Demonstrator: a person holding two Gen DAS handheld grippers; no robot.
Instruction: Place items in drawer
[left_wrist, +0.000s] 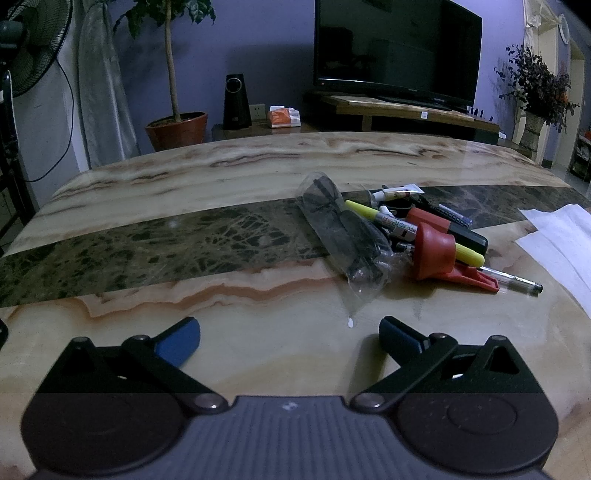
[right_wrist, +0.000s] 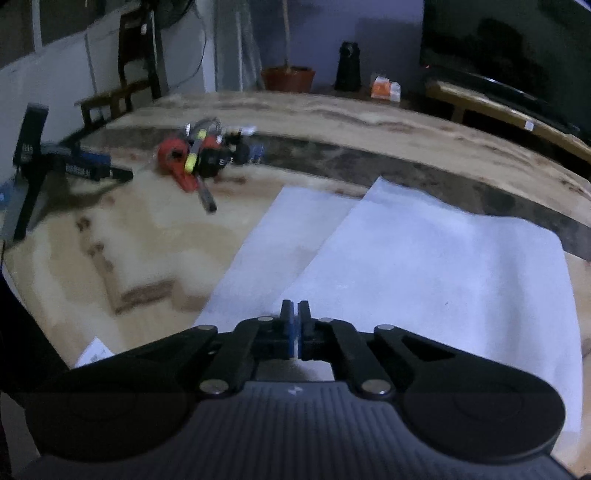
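Note:
A pile of small items (left_wrist: 413, 236) lies on the marble table (left_wrist: 184, 206): a clear plastic bag with dark contents (left_wrist: 340, 229), yellow markers (left_wrist: 369, 212), a red tool (left_wrist: 436, 251), a pen (left_wrist: 513, 282) and a white tube (left_wrist: 399, 192). My left gripper (left_wrist: 290, 328) stands open just short of the bag, nothing between its blue pads. In the right wrist view the pile (right_wrist: 195, 155) sits far left. My right gripper (right_wrist: 294, 314) is shut at the near edge of a white sheet (right_wrist: 424, 251); whether it pinches the sheet I cannot tell. No drawer is in view.
Two overlapping white sheets (left_wrist: 561, 236) cover the table's right side. The left gripper's body (right_wrist: 74, 166) shows beside the pile in the right wrist view. Behind the table stand a television (left_wrist: 395, 48), a potted plant (left_wrist: 177, 129), a fan (left_wrist: 33, 44) and a wooden chair (right_wrist: 122, 88).

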